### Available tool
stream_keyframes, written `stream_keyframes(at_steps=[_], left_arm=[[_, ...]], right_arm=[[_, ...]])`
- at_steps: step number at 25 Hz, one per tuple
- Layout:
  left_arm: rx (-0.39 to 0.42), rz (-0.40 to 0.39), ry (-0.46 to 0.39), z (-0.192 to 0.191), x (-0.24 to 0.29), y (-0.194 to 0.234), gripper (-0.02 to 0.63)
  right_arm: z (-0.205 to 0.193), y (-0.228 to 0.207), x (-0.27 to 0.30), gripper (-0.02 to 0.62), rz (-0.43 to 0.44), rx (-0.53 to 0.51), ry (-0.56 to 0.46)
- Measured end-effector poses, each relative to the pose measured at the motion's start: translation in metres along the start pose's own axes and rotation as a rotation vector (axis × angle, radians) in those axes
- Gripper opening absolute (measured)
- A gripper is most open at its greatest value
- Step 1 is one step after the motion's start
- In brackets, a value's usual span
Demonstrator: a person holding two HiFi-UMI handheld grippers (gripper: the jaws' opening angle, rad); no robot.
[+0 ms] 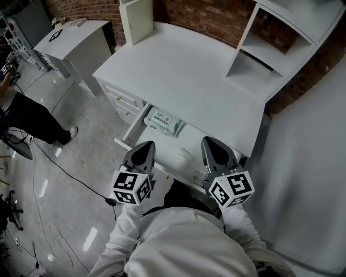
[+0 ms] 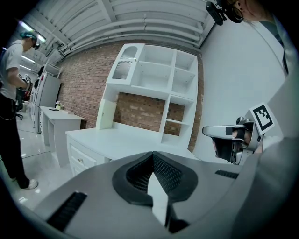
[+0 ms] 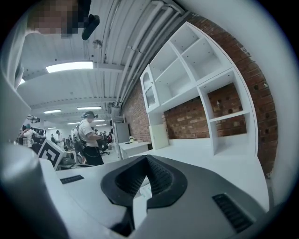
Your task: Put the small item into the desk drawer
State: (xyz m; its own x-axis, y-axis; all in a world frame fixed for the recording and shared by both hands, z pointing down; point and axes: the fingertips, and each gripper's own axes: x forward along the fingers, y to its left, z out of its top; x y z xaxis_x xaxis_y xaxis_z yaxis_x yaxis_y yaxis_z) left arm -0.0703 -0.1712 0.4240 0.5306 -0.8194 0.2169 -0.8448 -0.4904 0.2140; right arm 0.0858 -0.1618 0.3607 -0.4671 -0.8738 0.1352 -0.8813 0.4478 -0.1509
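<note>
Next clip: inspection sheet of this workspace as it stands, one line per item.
Surface: white desk, nothing on its top; hutch shelves at its back.
Job's things: drawer open; wipes pack inside, small pale item nearer the front.
Clutter: nothing seen.
Grippers: left gripper and right gripper both shut, empty, at the drawer's front.
Cables: black cable on the floor.
Surroundings: brick wall, second desk, a person standing left.
</note>
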Motion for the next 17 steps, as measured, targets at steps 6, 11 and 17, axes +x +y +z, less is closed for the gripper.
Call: stream_keyframes(at_steps=[6,11,17], left_arm=[[0.0,-0.001,-0.002,-0.0009,-0.0011,-0.0048,0.017],[0.005,0.001,-0.001,-0.0002,-0.0015,-0.0069,0.017],[0.01,0.003,-0.008,0.0028,-0.0004,-0.0095,0.017]], right_arm=[[-0.0004,0.0003,-0.0044,0.026,-0.008,-0.032,-0.005],[-0.0012,-0.0008,-0.0079,0.026,-0.009,-0.023,-0.008],[-0.0014,-0.0018,-0.0108,0.026,-0.004,-0.016,-0.009]])
